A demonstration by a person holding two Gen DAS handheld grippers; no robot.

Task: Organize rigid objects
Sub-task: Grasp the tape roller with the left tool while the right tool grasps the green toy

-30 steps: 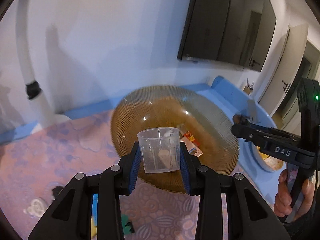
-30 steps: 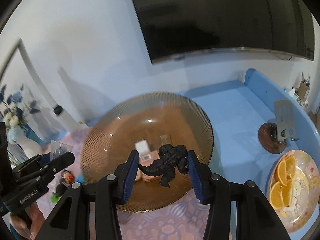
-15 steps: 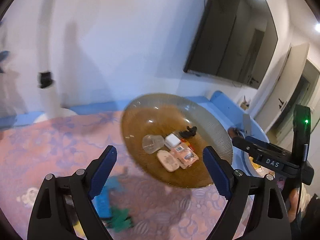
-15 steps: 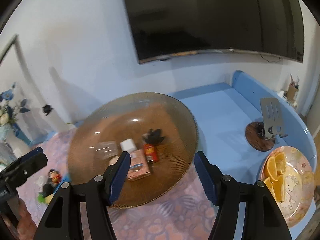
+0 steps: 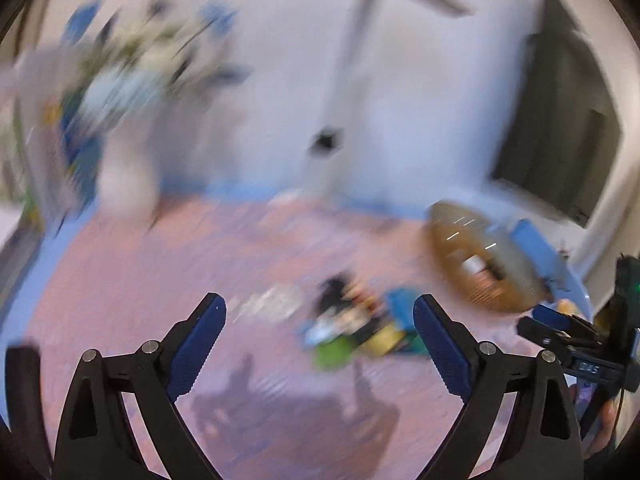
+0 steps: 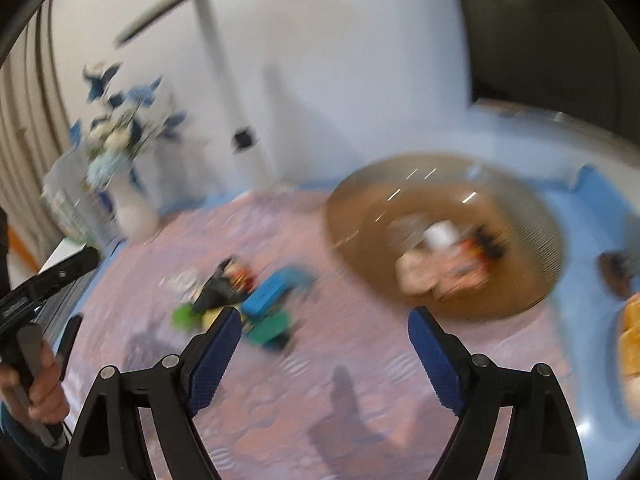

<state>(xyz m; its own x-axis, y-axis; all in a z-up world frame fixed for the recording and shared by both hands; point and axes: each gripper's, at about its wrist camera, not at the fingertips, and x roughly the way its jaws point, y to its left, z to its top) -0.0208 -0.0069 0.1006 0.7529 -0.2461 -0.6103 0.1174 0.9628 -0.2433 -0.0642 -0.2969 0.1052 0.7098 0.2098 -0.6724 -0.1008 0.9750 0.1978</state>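
Both views are motion-blurred. An amber ribbed glass bowl (image 5: 452, 236) (image 6: 360, 216) holds a white box (image 6: 440, 236), pink packets and a dark figure. A pile of small toys (image 5: 352, 320) lies on the pink cloth: a blue box (image 6: 268, 294), a green block (image 6: 272, 330), a dark figurine (image 6: 228, 280). My left gripper (image 5: 320, 308) hangs over the cloth near the pile, jaws opening wide, nothing between them. My right gripper (image 6: 325, 320) is between pile and bowl, jaws opening, also empty.
A white vase of blue and white flowers (image 5: 124, 168) (image 6: 132, 208) stands at the back left beside a lamp pole (image 6: 224, 80). A dark screen (image 5: 560, 120) hangs on the wall. A plate of orange slices (image 6: 630, 340) sits at the right edge.
The left gripper let go of the clear cup and the right one the dark figure, both into the bowl. Both grippers opened wide and swung left toward the toy pile.
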